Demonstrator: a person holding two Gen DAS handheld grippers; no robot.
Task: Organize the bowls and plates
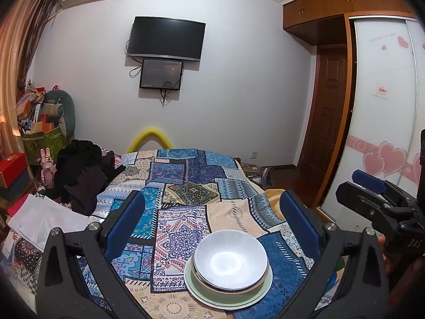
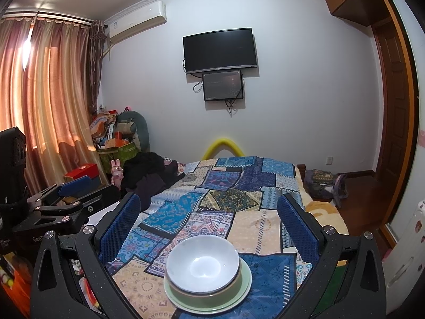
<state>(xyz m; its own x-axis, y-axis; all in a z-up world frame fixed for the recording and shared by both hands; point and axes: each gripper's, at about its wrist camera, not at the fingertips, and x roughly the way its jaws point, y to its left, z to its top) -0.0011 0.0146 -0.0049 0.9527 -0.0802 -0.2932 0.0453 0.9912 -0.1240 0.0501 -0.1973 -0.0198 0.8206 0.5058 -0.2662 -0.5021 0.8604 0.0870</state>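
While green bowl (image 2: 204,291) mostly hidden under white bowl (image 2: 203,263), left gripper (image 1: 212,228) and right gripper (image 2: 208,224) held spread, empty, above stack.

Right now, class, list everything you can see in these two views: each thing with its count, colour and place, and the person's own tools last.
white bowl: one, white, top of the stack
green bowl: one, olive green, under the white bowl
green plate: one, pale green, bottom of the stack, on the bedspread
bedspread: one, blue and beige patchwork, over the bed
dark clothes: one pile, black, bed's left edge
television: one, black, on the wall
small screen: one, dark, below the television
air conditioner: one, white, high on the wall
curtains: orange-pink, left window
left gripper: one, black with blue fingers, open
right gripper: one, black with blue fingers, open
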